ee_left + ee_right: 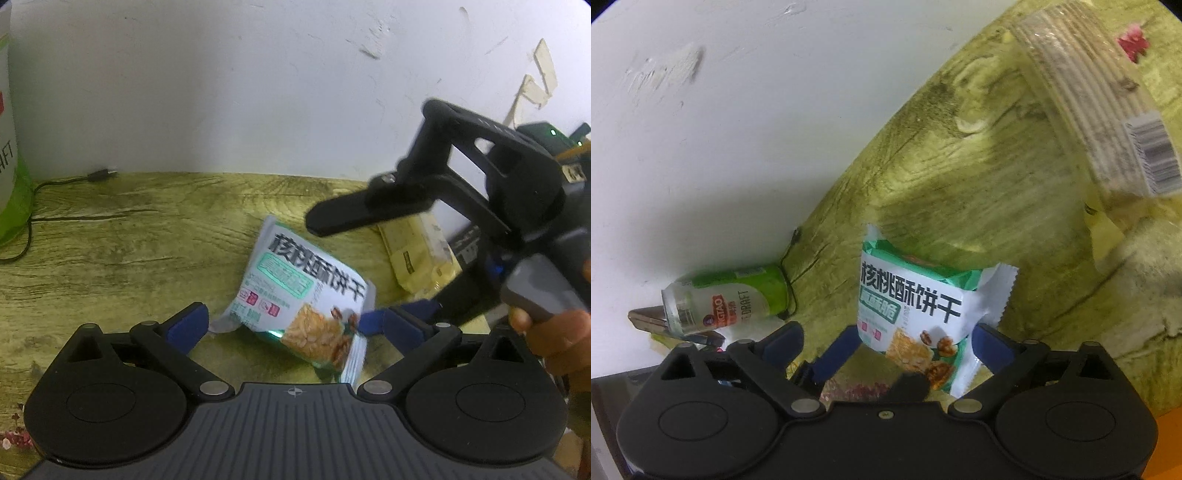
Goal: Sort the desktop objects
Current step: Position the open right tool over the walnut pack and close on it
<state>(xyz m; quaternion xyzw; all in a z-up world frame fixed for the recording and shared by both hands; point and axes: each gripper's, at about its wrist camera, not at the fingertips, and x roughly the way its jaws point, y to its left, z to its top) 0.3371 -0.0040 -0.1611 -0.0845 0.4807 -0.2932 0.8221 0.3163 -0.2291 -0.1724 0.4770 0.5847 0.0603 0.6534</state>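
Note:
A white and green biscuit packet with a picture of walnut biscuits lies on the yellow-green wood-pattern table. My left gripper stands open around it, blue pads wide on either side, the left pad near the packet's corner. My right gripper comes in from the right, one black finger above the packet and a blue pad at its right edge. In the right wrist view the packet sits between the wide, open right gripper. A blue finger of the left gripper reaches the packet's left side.
A green and white drink can lies on its side by the white wall, next to a black cable. A yellow packet lies behind the right gripper. A clear pack with a barcode sits farther off. A person's hand holds the right gripper.

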